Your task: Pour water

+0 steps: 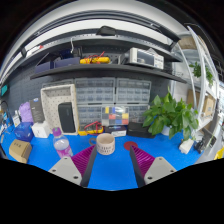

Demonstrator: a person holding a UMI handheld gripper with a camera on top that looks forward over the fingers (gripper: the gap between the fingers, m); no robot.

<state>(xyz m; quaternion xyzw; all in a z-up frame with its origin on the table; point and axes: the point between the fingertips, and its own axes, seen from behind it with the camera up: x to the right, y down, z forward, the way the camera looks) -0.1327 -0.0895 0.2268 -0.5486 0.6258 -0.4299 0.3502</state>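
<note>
A beige paper cup (106, 145) stands upright on the blue table (112, 172), just ahead of my fingers and a little left of the midline. My gripper (110, 160) is open and empty, its magenta pads (85, 160) spread wide to either side of bare table. A small clear jar with a pink lid (61, 146) stands left of the cup. A small dark red disc (130, 145) lies on the table right of the cup. I cannot see any water.
A green potted plant (172, 116) stands at the right. Drawer cabinets (108, 95) and shelves (100, 70) line the back. A white frame (60, 108), a white cup (40, 129) and a tan box (19, 150) stand at the left.
</note>
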